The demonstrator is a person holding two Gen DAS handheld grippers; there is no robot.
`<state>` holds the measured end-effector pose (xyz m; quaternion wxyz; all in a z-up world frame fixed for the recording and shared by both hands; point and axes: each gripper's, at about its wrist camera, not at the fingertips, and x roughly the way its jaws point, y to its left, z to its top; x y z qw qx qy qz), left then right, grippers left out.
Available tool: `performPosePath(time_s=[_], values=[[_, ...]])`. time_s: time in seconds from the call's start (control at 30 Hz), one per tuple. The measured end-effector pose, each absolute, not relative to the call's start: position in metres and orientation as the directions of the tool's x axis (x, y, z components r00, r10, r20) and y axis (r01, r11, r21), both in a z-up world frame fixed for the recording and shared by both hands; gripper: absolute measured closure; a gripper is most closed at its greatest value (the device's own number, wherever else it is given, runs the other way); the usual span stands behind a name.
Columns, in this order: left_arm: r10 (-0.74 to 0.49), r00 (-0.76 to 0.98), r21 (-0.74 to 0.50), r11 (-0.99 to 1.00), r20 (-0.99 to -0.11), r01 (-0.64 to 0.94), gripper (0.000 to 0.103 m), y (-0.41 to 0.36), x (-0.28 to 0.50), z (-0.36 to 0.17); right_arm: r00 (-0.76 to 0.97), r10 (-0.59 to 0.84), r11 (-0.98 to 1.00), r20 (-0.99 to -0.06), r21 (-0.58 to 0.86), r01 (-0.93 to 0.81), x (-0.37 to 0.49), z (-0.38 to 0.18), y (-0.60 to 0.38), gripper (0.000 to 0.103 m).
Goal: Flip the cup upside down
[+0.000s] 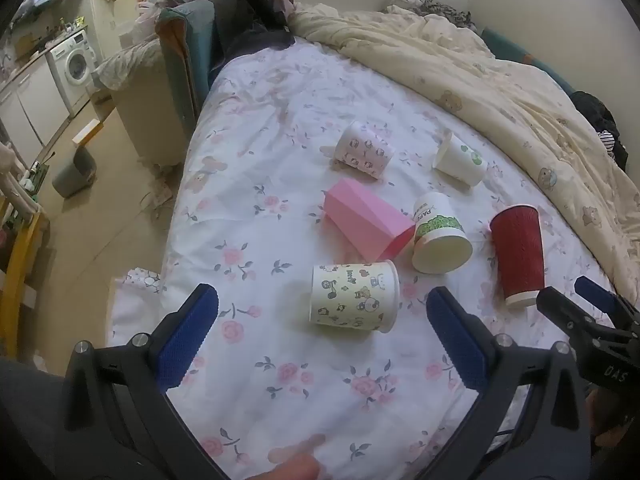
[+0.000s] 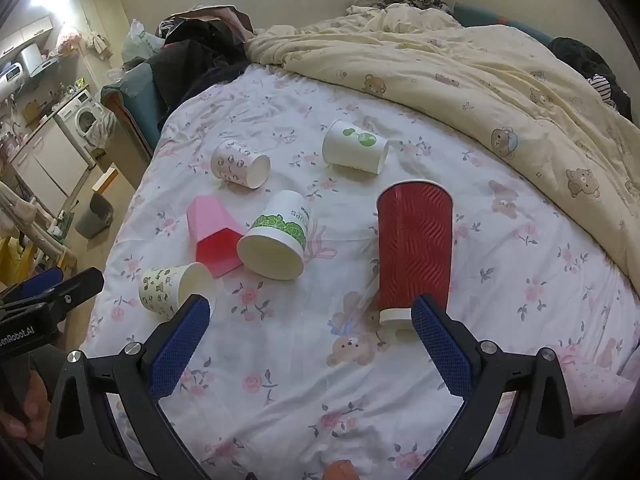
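Note:
Several cups lie on their sides on a floral bed sheet (image 1: pixel 280 360). A cartoon-print cup (image 1: pixel 354 296) lies just ahead of my open, empty left gripper (image 1: pixel 322 304); it also shows in the right wrist view (image 2: pixel 174 290). A pink faceted cup (image 1: pixel 366 222) (image 2: pixel 214 234), a green-band white cup (image 1: pixel 438 234) (image 2: pixel 278 236), a pink-print cup (image 1: pixel 364 150) (image 2: pixel 240 164) and a green-sprout cup (image 1: pixel 460 160) (image 2: pixel 354 148) lie farther away. A tall red ribbed cup (image 1: pixel 518 254) (image 2: pixel 414 246) lies beside the right finger (image 2: pixel 440 344) of my open, empty right gripper (image 2: pixel 310 312).
A cream bear-print duvet (image 2: pixel 480 80) is bunched along the right and far side of the bed. Dark clothes (image 1: pixel 248 12) pile at the bed's far end. The floor, a grey bin (image 1: pixel 74 174) and a washing machine (image 1: pixel 74 64) lie left of the bed.

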<state>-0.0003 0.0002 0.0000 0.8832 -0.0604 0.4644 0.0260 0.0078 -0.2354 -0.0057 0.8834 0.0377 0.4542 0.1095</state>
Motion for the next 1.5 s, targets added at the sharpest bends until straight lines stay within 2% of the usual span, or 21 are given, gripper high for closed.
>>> performPosePath(time_s=[1.5], values=[[-0.002,0.551,-0.064,0.994,-0.835,-0.094,0.000,-0.0026,0.0003,-0.0064,0.578,0.217,0.976,-0.787,0.160,-0.147,0.0091,0.0014,-0.2352,0.000]])
